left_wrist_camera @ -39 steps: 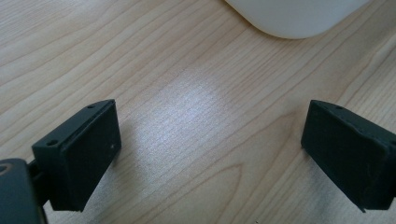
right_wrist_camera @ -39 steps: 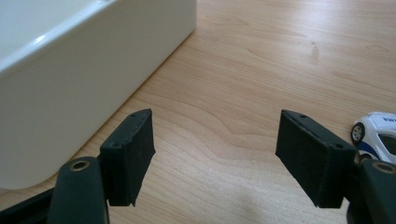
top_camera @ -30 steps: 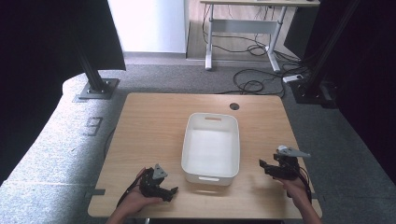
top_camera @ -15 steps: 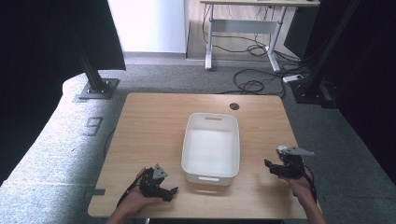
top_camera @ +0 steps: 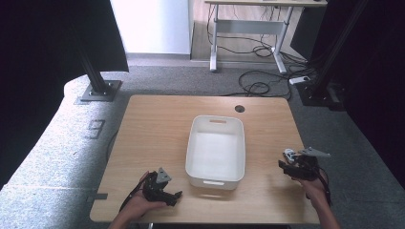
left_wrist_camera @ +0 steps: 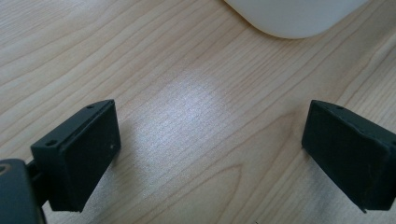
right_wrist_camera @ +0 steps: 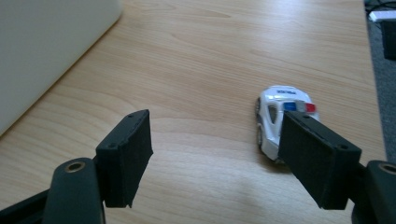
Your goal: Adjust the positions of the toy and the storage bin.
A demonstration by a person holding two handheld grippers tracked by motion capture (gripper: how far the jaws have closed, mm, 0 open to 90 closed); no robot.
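A small white toy police car (right_wrist_camera: 279,119) with a red and blue roof light lies on the wooden table (top_camera: 157,129) near its right edge; in the high view the toy car (top_camera: 289,154) sits just beyond my right gripper (top_camera: 286,168). In the right gripper view my right gripper (right_wrist_camera: 224,154) is open, its right jaw partly covering the car, which is not between the jaws. A white plastic bin (top_camera: 216,150) with handle slots stands empty at the table's middle. My left gripper (top_camera: 173,196) is open near the front edge, left of the bin, with bare wood between its jaws (left_wrist_camera: 210,140).
The bin's corner (left_wrist_camera: 294,18) lies just ahead of the left gripper and its wall (right_wrist_camera: 42,51) runs to the left of the right gripper. A cable hole (top_camera: 239,109) marks the table's back. Beyond stand a desk frame (top_camera: 248,28), floor cables (top_camera: 258,86) and a stand base (top_camera: 98,90).
My right gripper has drifted slightly right and toward the front edge. The left gripper and the bin have stayed put.
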